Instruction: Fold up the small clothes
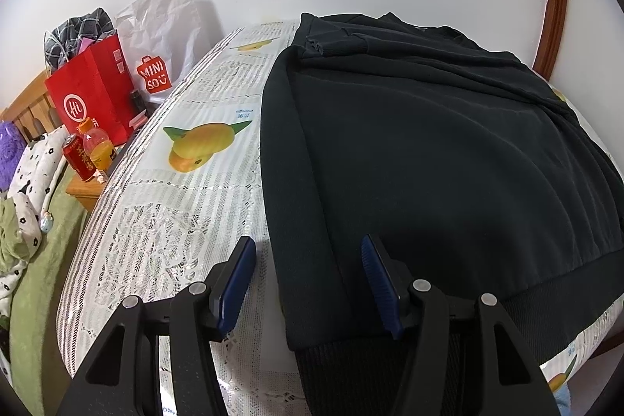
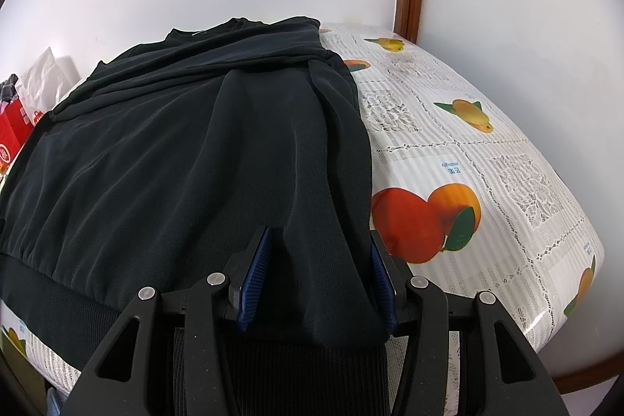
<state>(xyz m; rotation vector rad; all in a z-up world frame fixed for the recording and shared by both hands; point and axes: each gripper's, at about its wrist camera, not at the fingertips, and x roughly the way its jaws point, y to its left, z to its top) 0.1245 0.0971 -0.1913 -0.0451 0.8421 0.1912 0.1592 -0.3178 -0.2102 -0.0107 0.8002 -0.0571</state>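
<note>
Sweatshirt hem corners framed, second fold waiting on your grip

Sweatshirt (image 1: 448, 151) lies flat on the desk (image 1: 187, 190), its sleeves already turned in over the body and its ribbed hem nearest you; the neckline sits at the far end by the wall. By my reading you are at the start of the lengthwise fold, hem up to collar.

Your left gripper (image 1: 308, 283) straddles the sweatshirt's left hem corner: one pad is over the lace cloth beside the garment, the other over the dark fabric, jaws apart and not pressing. Your right gripper (image 2: 318, 279) brackets a raised ridge of fabric at the right hem corner. Its jaws stand apart too, and I see the pads flanking the ridge, not pinching it.

The next move calls for both jaws closing on the hem layers together, sleeve included, then a level lift and carry toward the neckline so the edges stay square.

Left of the sweatshirt, beyond the desk edge, a red paper bag (image 1: 91, 92) holds a plaid cloth (image 1: 80, 30) that spills from its top. A white shopping bag (image 1: 160, 38) stands behind it; its contents are hidden. A bottle (image 1: 97, 147) and a can (image 1: 78, 158) stand in front.
</note>
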